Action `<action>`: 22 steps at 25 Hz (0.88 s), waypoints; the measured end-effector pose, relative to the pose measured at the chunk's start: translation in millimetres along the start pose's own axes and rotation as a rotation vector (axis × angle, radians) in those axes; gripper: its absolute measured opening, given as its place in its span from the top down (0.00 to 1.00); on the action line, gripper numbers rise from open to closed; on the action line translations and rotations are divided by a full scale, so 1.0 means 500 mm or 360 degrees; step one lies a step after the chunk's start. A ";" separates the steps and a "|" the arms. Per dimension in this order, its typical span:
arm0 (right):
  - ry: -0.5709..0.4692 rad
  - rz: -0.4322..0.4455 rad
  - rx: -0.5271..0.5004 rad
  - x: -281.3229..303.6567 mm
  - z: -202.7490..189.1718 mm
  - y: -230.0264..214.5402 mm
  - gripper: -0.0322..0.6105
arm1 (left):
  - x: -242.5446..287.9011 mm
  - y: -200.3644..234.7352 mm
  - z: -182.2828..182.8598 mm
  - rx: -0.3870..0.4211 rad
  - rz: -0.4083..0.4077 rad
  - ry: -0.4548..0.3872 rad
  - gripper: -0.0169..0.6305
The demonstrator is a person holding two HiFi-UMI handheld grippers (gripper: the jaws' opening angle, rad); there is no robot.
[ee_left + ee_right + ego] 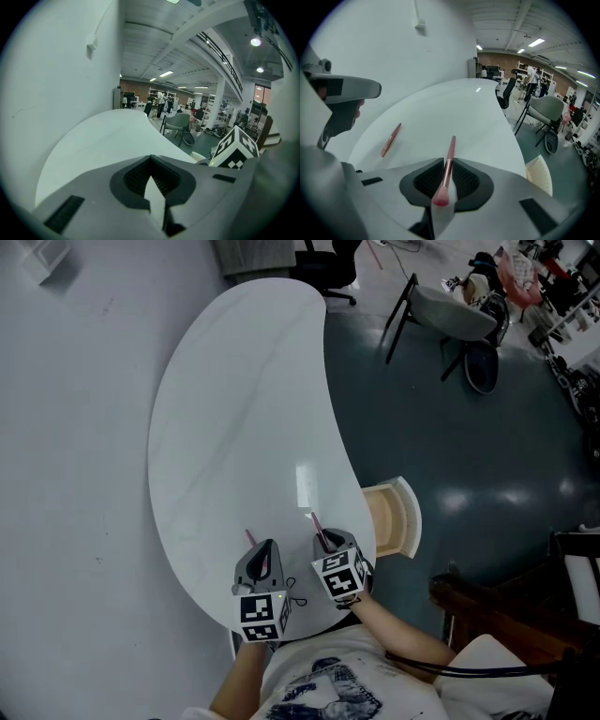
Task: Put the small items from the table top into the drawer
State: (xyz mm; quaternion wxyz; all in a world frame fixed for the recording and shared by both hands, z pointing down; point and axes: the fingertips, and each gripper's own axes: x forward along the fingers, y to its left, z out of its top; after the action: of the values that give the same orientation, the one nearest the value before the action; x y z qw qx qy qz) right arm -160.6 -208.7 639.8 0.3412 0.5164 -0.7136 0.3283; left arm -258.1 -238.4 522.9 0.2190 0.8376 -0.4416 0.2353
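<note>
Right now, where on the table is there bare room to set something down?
The table is bare from the loose pink stick to its far end. Crowded only at the near edge: left gripper, right gripper holding a brush.

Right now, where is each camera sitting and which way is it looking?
Head view: on the person's head, facing steeply down at the table and open drawer; left hand-held gripper, right hand-held gripper and shirt show.
Left gripper view: rides the left hand-held gripper, facing along its closed jaws across the table.
Right gripper view: rides the right hand-held gripper, facing along jaws clamped on a pink brush.
Shared: head and right gripper views both show the drawer and a second brush.
</note>
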 end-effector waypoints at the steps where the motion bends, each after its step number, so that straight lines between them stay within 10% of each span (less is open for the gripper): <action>1: 0.0006 -0.0002 0.0003 -0.001 -0.003 0.000 0.84 | -0.002 0.001 -0.001 -0.0003 0.0002 -0.0001 0.94; 22: -0.0135 -0.0054 -0.0072 -0.113 0.047 0.015 0.85 | -0.065 -0.015 0.042 0.0011 -0.0023 -0.0147 0.94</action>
State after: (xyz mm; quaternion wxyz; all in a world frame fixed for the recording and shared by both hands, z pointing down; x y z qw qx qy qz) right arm -158.0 -197.2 579.6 0.3278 0.5340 -0.7257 0.2841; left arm -263.6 -225.9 486.1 0.1973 0.8515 -0.4444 0.1963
